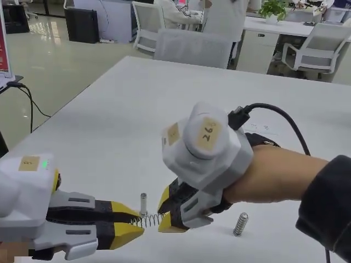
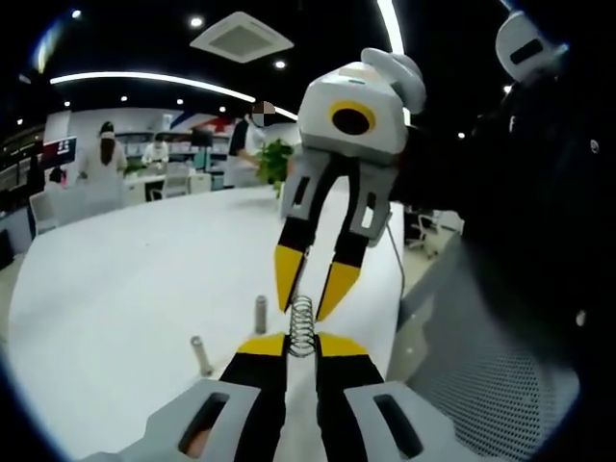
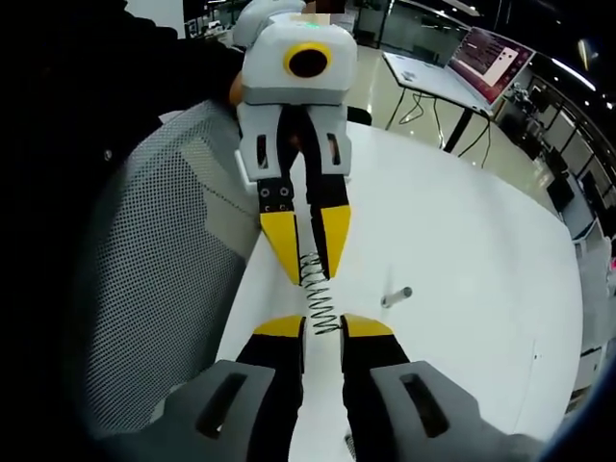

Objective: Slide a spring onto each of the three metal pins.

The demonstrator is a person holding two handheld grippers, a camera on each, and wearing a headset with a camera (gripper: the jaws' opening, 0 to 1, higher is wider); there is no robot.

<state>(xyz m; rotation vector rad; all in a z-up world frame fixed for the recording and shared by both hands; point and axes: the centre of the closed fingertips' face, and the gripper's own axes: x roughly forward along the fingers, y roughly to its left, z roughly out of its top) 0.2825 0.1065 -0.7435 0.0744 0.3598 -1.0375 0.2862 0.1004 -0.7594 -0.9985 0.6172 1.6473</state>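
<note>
A small coiled spring (image 1: 149, 220) lies stretched between my two grippers, just in front of an upright metal pin (image 1: 143, 204). My left gripper (image 1: 140, 224) comes in from the lower left and is shut on one end of the spring (image 2: 302, 325). My right gripper (image 1: 164, 218) faces it and is shut on the other end of the spring (image 3: 318, 289). In the left gripper view two pins stand on the table, one pin (image 2: 260, 315) close to the spring and another pin (image 2: 200, 354) further left. A second spring (image 1: 240, 224) lies loose on the table to the right.
The white table (image 1: 126, 104) stretches away ahead. A black cable (image 1: 285, 123) runs from my right gripper across the table. A grey mesh chair (image 3: 164, 250) stands at the near edge. Office chairs and desks (image 1: 307, 44) stand beyond the far edge.
</note>
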